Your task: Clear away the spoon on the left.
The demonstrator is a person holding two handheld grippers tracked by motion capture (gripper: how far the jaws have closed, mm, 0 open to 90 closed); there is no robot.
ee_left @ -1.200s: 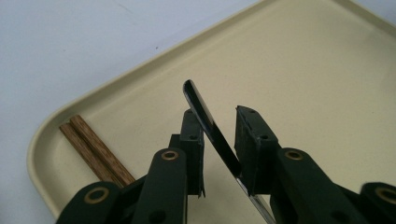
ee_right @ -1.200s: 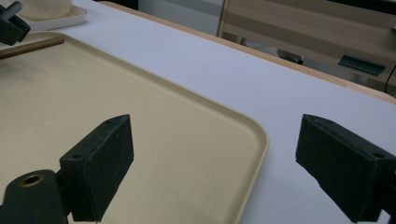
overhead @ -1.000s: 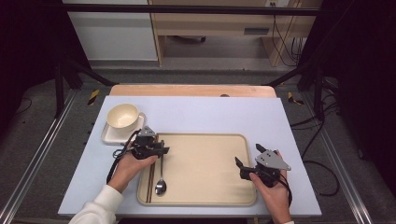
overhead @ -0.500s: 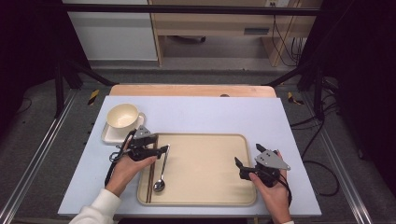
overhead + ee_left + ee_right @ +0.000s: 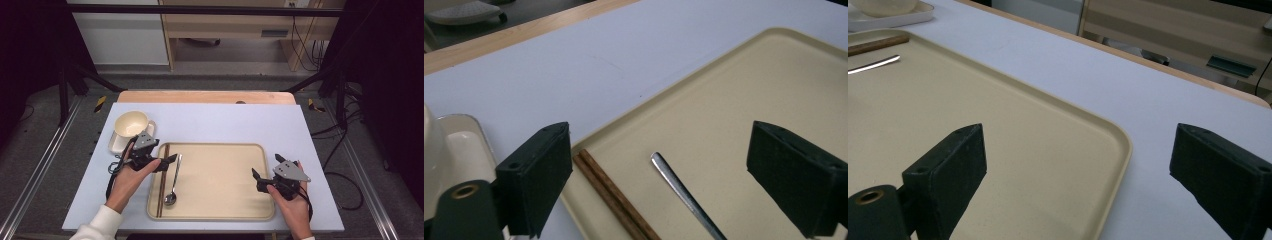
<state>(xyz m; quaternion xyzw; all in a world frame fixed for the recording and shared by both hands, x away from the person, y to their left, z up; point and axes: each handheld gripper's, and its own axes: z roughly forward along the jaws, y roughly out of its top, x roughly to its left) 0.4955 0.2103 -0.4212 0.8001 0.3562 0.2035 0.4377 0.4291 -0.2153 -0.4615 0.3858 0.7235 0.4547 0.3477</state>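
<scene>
A metal spoon (image 5: 173, 177), lying flat on the cream tray (image 5: 225, 210), bowl toward the person, handle pointing away; just beside it on its left, a pair of brown chopsticks (image 5: 162, 180), parallel and near the tray's left rim. In the left gripper view, the handle tip (image 5: 679, 187) sitting between the two black jaws, chopsticks (image 5: 611, 195) off to one side. Likely stiff, light, smooth and slippery; thin enough to lie almost flush with the tray, so hard to get under. Best taken across the narrow handle, near the upper part, jaws straddling it and pressing down to the tray surface before closing; risk of the pads sliding off polished metal or catching the chopsticks alongside.

Left gripper (image 5: 167, 161) wide open, holding nothing, poised at the top end of the spoon handle, over the tray's upper left corner. Behind it, a cream cup (image 5: 131, 123) on a small square saucer (image 5: 115, 145), off the tray, close to the hand; fragile, worth avoiding with the wrist.

Right gripper (image 5: 257, 176) also spread open and empty, over the tray's right part near the rim (image 5: 1120, 150), well apart from the spoon. Pale blue table (image 5: 225, 125) beneath everything.
</scene>
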